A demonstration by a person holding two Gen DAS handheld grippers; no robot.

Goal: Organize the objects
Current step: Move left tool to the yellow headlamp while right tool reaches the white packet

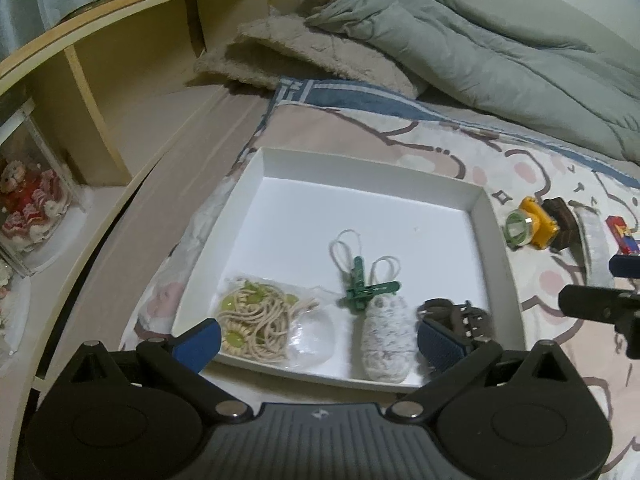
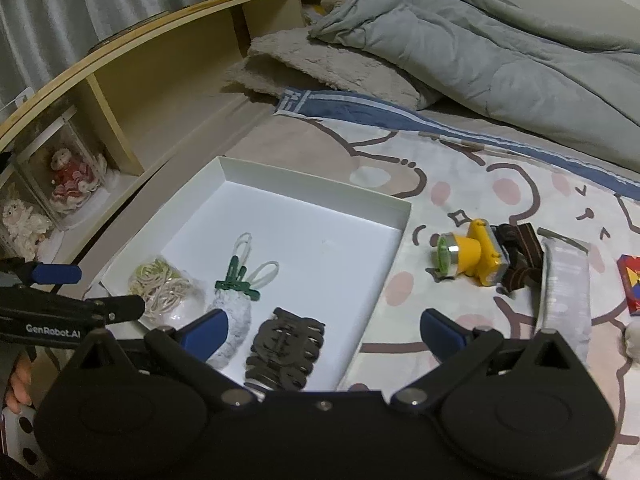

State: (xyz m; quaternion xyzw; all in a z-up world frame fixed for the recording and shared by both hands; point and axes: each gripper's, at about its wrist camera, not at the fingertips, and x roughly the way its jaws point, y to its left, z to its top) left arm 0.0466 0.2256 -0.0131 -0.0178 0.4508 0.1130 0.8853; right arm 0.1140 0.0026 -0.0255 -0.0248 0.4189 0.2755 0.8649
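White tray (image 2: pixel 320 196) sits on the bed's cartoon-print blanket (image 2: pixel 460 184); four items lie along its near edge, the rest still out on the blanket to its right.

In tray, left to right:
- Bagged coil of cream cord with green beads (image 1: pixel 260 320). Light, floppy, and the plastic bag looks slippery. Judged best pinched on the cord bundle through the bag, not on the loose clear film.
- Green clothes pegs on white string loops (image 1: pixel 366 288). Stiff, small, light; the string may snag.
- White fuzzy pouch-like item (image 1: pixel 386 336). Soft, compressible; take it across the middle.
- Dark hair claw clip (image 2: pixel 286 354). Rigid plastic, teeth possibly brittle; grip across the spine.

Outside tray:
- Yellow headlamp (image 2: pixel 474 258) with brown strap (image 2: pixel 520 256), lying on its side. Probably the heaviest item here, hard and smooth; the yellow body is the firm hold, and the strap would trail behind.
- Grey band (image 2: pixel 566 280) beside it: limp.
- Red box (image 2: pixel 630 288) at the frame edge, only partly seen.

Left gripper (image 1: pixel 320 338): jaws spread wide over the tray's near edge, nothing between them.
Right gripper (image 2: pixel 324 334): jaws at full spread, empty, straddling the tray's right wall, the hair clip just below.
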